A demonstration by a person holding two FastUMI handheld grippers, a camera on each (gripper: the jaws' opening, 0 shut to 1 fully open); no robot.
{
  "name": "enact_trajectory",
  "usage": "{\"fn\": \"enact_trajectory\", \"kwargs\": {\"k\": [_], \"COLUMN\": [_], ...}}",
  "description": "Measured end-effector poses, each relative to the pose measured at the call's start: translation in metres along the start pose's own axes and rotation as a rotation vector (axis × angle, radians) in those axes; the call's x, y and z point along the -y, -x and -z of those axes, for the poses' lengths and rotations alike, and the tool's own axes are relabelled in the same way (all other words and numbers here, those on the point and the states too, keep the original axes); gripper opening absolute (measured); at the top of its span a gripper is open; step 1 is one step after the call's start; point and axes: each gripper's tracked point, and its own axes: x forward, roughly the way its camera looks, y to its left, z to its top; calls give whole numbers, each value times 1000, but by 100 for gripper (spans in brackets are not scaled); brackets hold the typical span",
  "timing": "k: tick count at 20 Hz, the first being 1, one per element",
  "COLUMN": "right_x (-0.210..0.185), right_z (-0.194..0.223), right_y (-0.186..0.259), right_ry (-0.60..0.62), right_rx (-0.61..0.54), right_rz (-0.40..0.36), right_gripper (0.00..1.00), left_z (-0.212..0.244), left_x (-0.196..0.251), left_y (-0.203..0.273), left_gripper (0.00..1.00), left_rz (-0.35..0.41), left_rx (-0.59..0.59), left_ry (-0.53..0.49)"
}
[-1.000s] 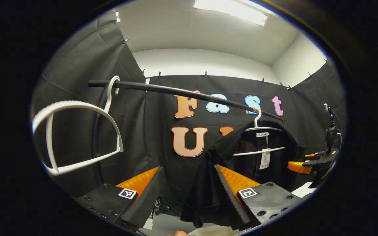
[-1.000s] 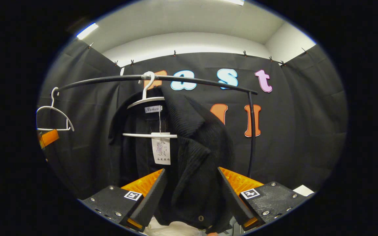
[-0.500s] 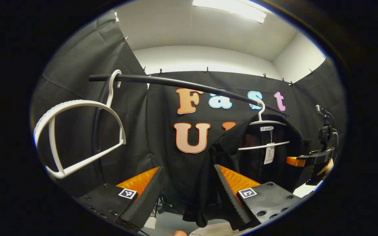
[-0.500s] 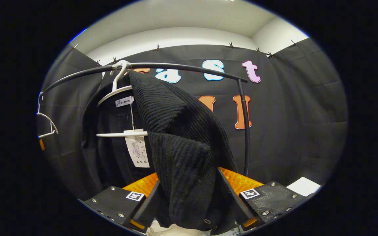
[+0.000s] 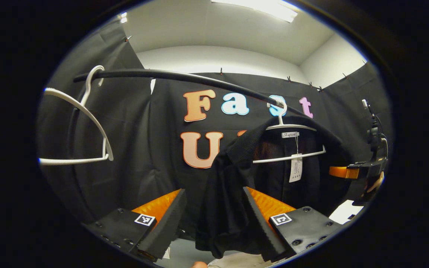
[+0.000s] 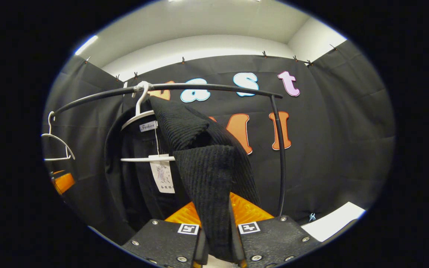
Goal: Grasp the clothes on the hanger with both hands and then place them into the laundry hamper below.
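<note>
Clothes: black ribbed garment [image 6: 207, 163] hung on a white hanger [image 6: 143, 115] on the black rail [image 6: 207, 88]; paper tag [image 6: 163, 175] dangling below the hanger bar; in left gripper view same garment [image 5: 233, 193] draped from its hanger [image 5: 291, 128], front edge hanging down between the tool's fingers
Right tool [image 6: 218, 245]: jaws nearly closed, both pads pressed on a fold of the garment's front panel; cloth pinched between them, rising straight up from the grip
Left tool [image 5: 214, 219]: jaws wide apart; garment edge hanging in the gap, close to the right-hand finger [image 5: 261, 219]; contact hard to judge; nothing clamped
Far-off right tool [image 5: 359, 171]: seen in left gripper view at the right rim, orange and black, beside the garment
Spare hanger [image 5: 76, 130]: white, empty, hooked at the rail's far left end; well apart from the garment
Rail upright [image 6: 281, 156]: black post to the right of the garment
</note>
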Motion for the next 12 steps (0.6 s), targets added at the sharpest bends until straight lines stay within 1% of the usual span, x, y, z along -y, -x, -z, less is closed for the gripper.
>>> {"fn": "enact_trajectory", "kwargs": {"k": [1, 2, 3, 4, 7, 8, 9, 10, 11, 12], "right_x": [2, 4, 6, 9, 20, 23, 27, 33, 37, 41], "right_z": [-4, -9, -14, -18, -34, -40, -45, -52, -58, -65], "right_y": [4, 7, 9, 13, 21, 25, 28, 31, 33, 36], "right_ry": [2, 5, 11, 19, 29, 24, 18, 13, 9, 7], "right_rx": [8, 15, 25, 38, 70, 78, 86, 97, 108, 119], "right_rz": [0, -3, -4, -1, 9, 8, 11, 14, 18, 20], "right_gripper": [19, 10, 15, 14, 13, 13, 13, 13, 13, 13], "left_z": [3, 7, 11, 14, 26, 30, 34, 37, 40, 43], "left_x": [5, 10, 15, 22, 42, 50, 58, 63, 65, 67], "left_y": [-7, -13, -19, -26, -45, -51, -58, -64, -69, -74], "left_gripper": [100, 100, 100, 100, 94, 97, 97, 94, 97, 94], "left_rz": [4, 7, 12, 20, 62, 84, 107, 115, 116, 116], "left_rx": [-6, -18, -29, -36, -58, -63, -67, -78, -85, -92], "left_ry": [-3, -8, -9, -7, 19, 28, 37, 42, 43, 42]}}
